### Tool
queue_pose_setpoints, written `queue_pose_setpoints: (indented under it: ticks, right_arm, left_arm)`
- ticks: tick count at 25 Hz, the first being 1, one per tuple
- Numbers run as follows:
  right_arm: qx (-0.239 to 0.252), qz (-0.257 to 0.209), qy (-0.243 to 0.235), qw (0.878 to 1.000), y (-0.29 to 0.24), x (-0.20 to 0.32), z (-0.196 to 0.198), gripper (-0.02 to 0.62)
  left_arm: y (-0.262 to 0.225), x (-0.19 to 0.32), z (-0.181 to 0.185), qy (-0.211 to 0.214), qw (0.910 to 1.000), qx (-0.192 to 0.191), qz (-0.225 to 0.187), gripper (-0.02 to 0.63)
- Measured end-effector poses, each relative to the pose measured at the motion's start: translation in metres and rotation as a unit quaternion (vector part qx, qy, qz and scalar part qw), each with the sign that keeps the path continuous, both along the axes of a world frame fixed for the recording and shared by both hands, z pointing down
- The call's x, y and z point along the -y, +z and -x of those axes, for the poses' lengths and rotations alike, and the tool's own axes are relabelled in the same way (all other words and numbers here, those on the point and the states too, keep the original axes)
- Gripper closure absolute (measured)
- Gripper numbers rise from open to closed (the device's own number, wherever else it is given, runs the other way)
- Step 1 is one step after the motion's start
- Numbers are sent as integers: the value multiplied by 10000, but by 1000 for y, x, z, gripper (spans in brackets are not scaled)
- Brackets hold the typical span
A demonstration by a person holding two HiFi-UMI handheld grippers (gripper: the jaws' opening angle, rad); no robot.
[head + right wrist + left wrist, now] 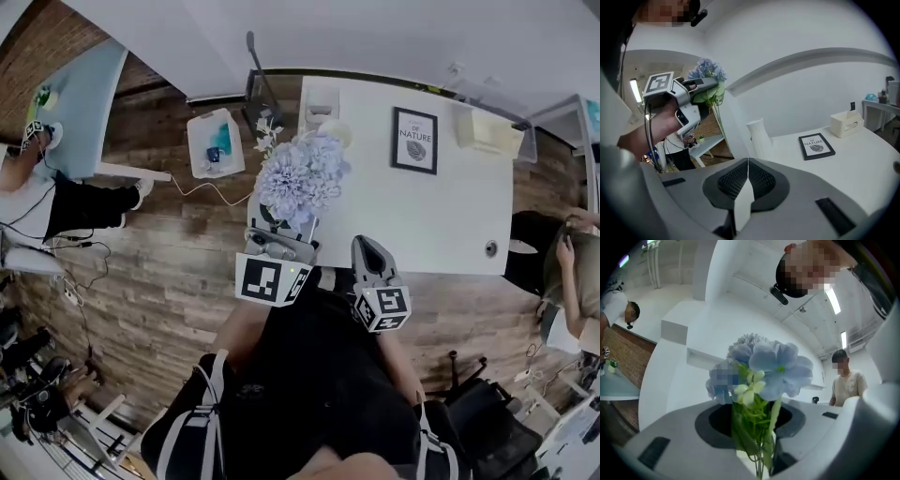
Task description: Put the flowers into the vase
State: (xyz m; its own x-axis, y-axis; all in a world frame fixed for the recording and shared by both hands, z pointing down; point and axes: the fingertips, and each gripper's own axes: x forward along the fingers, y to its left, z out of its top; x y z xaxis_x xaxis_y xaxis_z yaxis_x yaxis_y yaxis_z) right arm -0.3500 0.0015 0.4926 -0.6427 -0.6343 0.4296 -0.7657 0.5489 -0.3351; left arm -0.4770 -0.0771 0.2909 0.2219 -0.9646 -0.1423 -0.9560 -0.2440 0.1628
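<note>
A bunch of pale blue flowers (300, 173) with green stems is held up over the near left corner of the white table (441, 216). My left gripper (286, 230) is shut on the stems. In the left gripper view the blooms (773, 366) stand just past my left gripper (757, 427), the stems pinched between its pads. The right gripper view shows the flowers (708, 70) and left gripper (701, 93) raised at the left. The white ribbed vase (758, 136) stands upright on the table's left end, behind the flowers in the head view (337, 134). My right gripper (367, 246) (747, 176) is shut and empty.
A framed print (413, 141) lies mid-table and a tissue box (487, 131) sits at the far right. A small black round thing (490, 248) is near the front right edge. People sit at the left (56, 202) and right (572, 262). A white tray (216, 141) lies on the wood floor.
</note>
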Motion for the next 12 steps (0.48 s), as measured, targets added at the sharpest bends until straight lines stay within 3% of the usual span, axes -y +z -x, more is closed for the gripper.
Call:
queue_pose_setpoints:
  ticks: [12]
  right_arm:
    - [48,307,513,9982,18,12,-36,578]
  left_arm:
    - [-87,71,-23,160,9917,379,-1216,416]
